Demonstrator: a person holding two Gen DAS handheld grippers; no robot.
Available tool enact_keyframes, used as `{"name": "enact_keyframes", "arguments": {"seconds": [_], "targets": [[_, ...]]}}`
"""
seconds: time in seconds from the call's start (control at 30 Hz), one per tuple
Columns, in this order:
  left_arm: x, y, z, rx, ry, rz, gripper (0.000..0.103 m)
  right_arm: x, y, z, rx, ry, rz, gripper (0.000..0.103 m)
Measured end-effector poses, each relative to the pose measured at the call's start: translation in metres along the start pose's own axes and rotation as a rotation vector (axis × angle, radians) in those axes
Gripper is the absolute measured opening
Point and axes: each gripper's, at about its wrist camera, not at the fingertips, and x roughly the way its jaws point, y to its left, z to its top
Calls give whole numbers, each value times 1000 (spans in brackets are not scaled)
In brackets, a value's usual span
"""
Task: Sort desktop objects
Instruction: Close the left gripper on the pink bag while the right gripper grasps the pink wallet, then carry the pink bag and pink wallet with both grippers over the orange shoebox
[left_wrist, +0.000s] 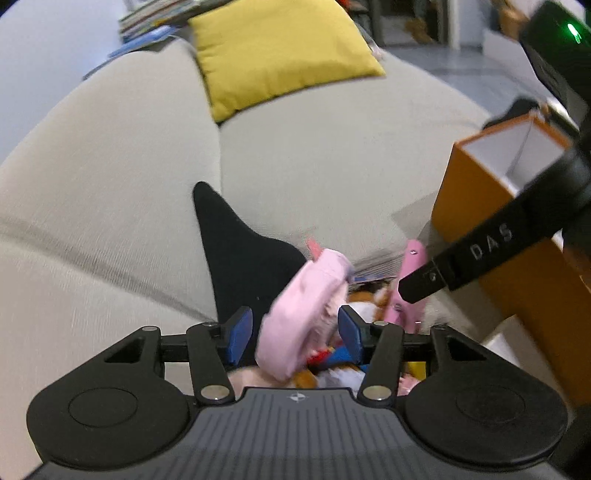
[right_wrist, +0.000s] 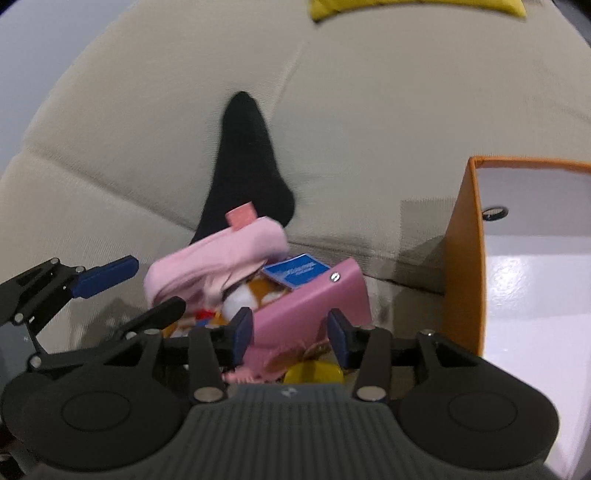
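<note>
Grippers both wide open, nothing held | left gripper (left_wrist: 295, 332) straddles pink sock (left_wrist: 303, 314) | right gripper (right_wrist: 290, 334) over pink case (right_wrist: 314, 299), just left of orange box (right_wrist: 461, 258) | black sock (right_wrist: 243, 158) behind pile

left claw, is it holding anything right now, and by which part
Nothing is held. The left claw is open, its blue pads either side of the pink fabric sock but not closed on it. The right claw is open too, over the pink box.

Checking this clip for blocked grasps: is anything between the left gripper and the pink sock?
Nothing visible is. The left gripper is open, and the pink sock already lies between its blue pads, draped over the toy pile. The right gripper is off to the side, near the pink case.
</note>
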Motion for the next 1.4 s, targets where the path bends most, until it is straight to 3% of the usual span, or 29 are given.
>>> {"name": "enact_keyframes", "arguments": {"seconds": [0.23,0.37,0.43,0.57,0.8,0.93,1.1,1.27,1.4], "targets": [[31,5,14,73,75,-75,60,31,-7,10,130,65,8,58],[35,12,18,53,112,-124,57,30,-6,5,158,99,37,54],[36,12,16,35,150,-164,49,23,-5,1,129,89,44,49],[32,12,12,18,178,-169,46,4,-6,-5,62,75,38,39],[39,8,18,-20,203,-157,35,11,4,-8,-3,62,-39,38],[28,22,12,-147,157,-130,31,18,-2,-4,31,45,-14,36],[-10,39,8,-291,45,-98,30,4,6,-9,-50,-11,-29,20],[-50,39,10,-371,-42,-86,29,-34,13,-14,-110,-99,-1,18],[-86,32,13,-446,-130,-129,29,-83,9,-20,-142,-169,51,18]]}}
